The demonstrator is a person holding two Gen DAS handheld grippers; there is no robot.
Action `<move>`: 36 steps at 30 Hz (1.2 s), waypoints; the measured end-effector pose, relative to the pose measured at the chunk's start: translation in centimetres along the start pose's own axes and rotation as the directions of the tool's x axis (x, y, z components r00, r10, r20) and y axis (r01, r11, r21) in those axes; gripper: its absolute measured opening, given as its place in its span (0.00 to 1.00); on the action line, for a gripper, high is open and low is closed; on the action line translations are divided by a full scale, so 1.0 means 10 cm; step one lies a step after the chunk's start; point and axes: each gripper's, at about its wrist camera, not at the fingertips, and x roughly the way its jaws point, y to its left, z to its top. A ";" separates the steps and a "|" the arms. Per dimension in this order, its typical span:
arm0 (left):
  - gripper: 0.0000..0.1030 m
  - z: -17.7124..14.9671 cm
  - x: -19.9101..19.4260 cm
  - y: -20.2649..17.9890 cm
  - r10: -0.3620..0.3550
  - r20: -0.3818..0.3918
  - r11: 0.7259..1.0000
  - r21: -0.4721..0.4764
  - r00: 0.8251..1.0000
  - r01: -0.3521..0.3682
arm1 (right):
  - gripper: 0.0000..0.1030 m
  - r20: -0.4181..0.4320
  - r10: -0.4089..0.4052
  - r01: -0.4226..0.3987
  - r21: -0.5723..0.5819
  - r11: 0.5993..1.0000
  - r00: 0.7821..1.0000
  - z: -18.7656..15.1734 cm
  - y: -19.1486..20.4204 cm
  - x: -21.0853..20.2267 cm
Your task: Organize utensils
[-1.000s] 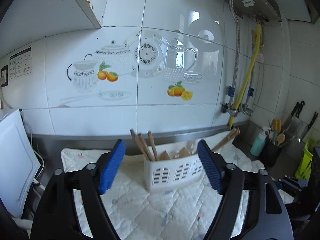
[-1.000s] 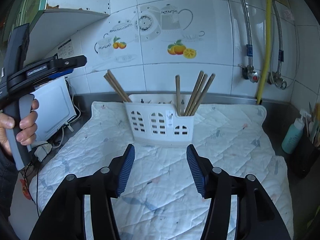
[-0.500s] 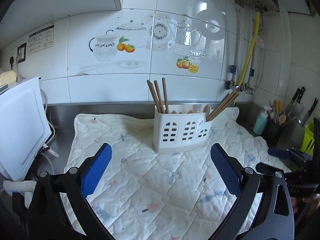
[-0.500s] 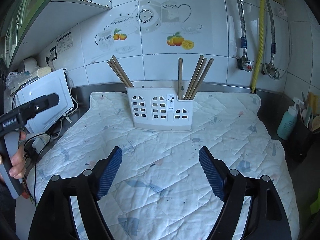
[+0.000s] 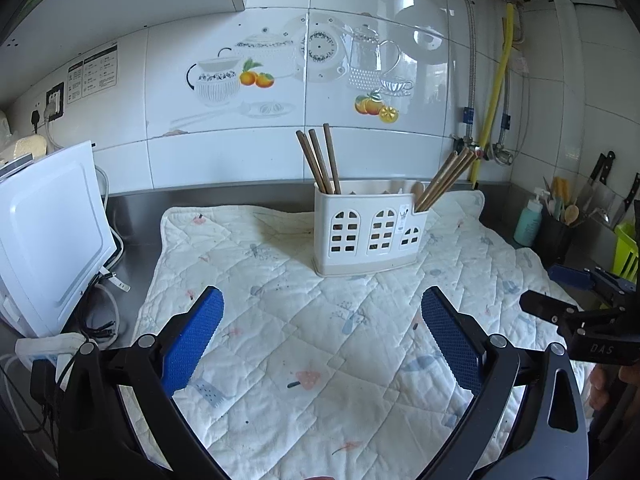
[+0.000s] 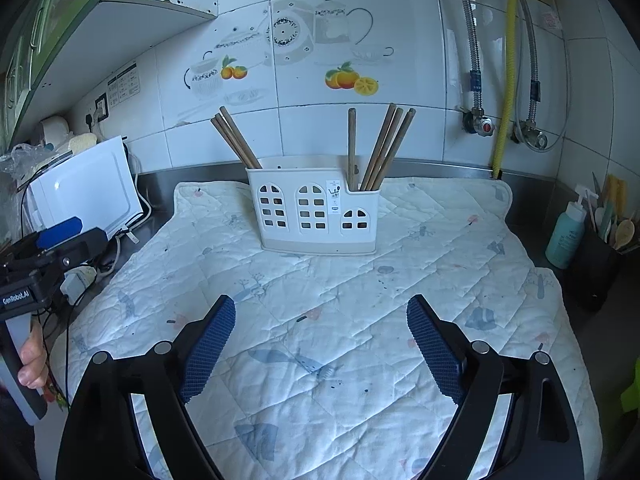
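Note:
A white plastic utensil caddy (image 5: 370, 230) with window cut-outs stands upright on a quilted mat (image 5: 320, 340); it also shows in the right wrist view (image 6: 316, 214). Brown chopsticks lean in its left compartment (image 5: 320, 160) and in its low right compartment (image 5: 446, 178); the right wrist view shows both bunches, left (image 6: 236, 138) and right (image 6: 384, 148). My left gripper (image 5: 322, 336) is open and empty, well short of the caddy. My right gripper (image 6: 320, 348) is open and empty, also short of it, over the mat.
A white appliance (image 5: 48, 236) with cables stands left of the mat. A teal bottle (image 6: 568, 232) and a dark utensil pot (image 6: 600, 272) stand at the right. Knives (image 5: 600, 178) hang at the right wall. A tiled wall runs behind the caddy.
Both grippers have drawn back from the caddy and come lower over the mat. Both have opened wider. The caddy and chopsticks have not moved.

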 end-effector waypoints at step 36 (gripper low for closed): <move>0.95 -0.24 0.21 -0.05 0.031 -0.093 0.999 0.032 0.995 -0.029 | 0.86 -0.002 0.010 -0.010 -0.006 1.000 1.000 -0.01 0.06 0.04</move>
